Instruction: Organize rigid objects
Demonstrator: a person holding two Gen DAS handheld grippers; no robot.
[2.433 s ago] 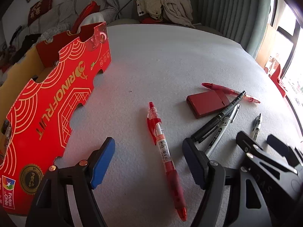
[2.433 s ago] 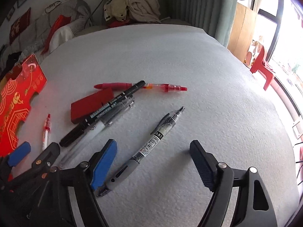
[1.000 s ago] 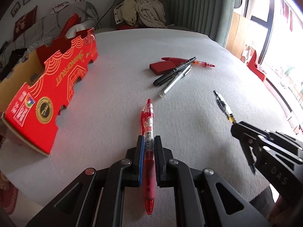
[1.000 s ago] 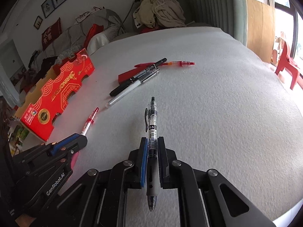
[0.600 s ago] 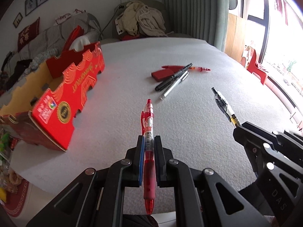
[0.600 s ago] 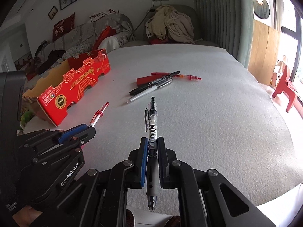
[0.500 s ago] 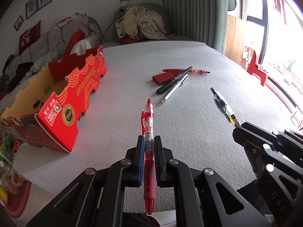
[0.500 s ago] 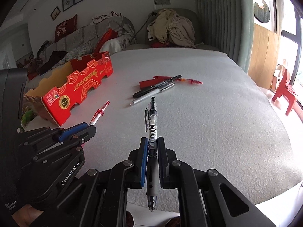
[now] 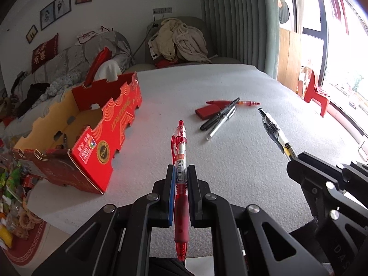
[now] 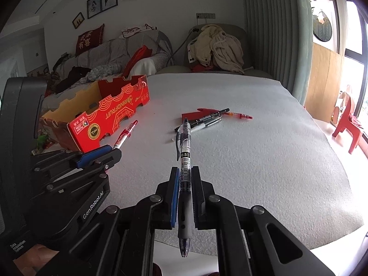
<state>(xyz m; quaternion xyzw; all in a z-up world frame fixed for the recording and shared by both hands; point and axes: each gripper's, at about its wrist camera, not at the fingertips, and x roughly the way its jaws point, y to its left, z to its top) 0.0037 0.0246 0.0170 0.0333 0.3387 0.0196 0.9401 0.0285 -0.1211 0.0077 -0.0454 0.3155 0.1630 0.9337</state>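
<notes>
Lifted clear of the white table (image 9: pixel 230 87) since a couple of seconds ago, when both pens lay flat on it between spread fingers, the two pens now ride in the air, each pinched in its own gripper. Over the last half second the view has pulled back and up a little more, so the open top of the red cardboard box (image 9: pixel 96 124) shows more fully on the left. The left gripper (image 9: pixel 180 179) is clamped on the red gel pen (image 9: pixel 180 161), its pads together against the barrel just above the rubber grip, with the clip end pointing forward and the tip hanging back toward the camera. The right gripper (image 10: pixel 185 179) is closed the same way on the black gel pen (image 10: pixel 185 151), gripped near mid-barrel below the printed label. Each pen lies along its gripper's axis, a hold that looks chosen to keep a thin round barrel from rolling or swinging during the carry. Both tools are held side by side above the near edge of the table, apparently so the pens can go together to the box, the likely place for sorting them. Left behind near the table's middle are a black marker (image 9: pixel 219 113) and a silver pen (image 9: pixel 220 124) lying just beside it, both partly across a flat red case (image 9: pixel 207 111), with another red pen (image 9: pixel 243 103) behind them.
</notes>
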